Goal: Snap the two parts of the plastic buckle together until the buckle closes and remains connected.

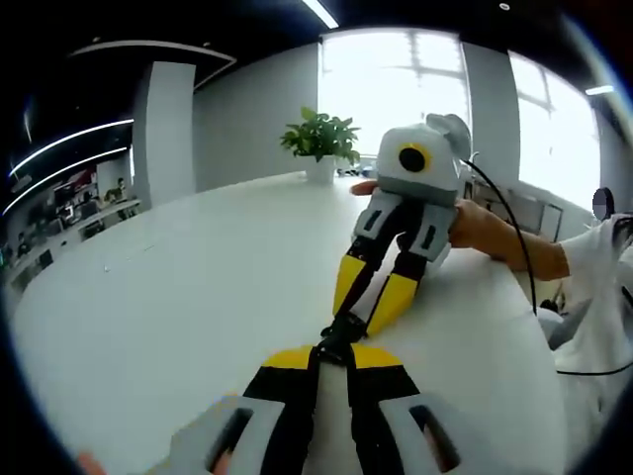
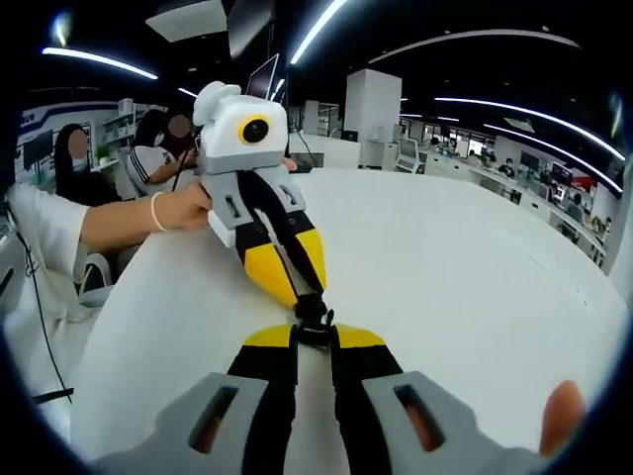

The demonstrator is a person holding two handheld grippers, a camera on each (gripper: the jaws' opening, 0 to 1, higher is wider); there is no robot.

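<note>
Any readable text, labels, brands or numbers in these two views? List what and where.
None readable.
Left hand-held gripper, right hand-held gripper: plain yellow, black and grey, no markings seen.
Black buckle held between them: no lettering legible.
White table: no print visible.
Background shelves and screens: too small and blurred to read.
</note>
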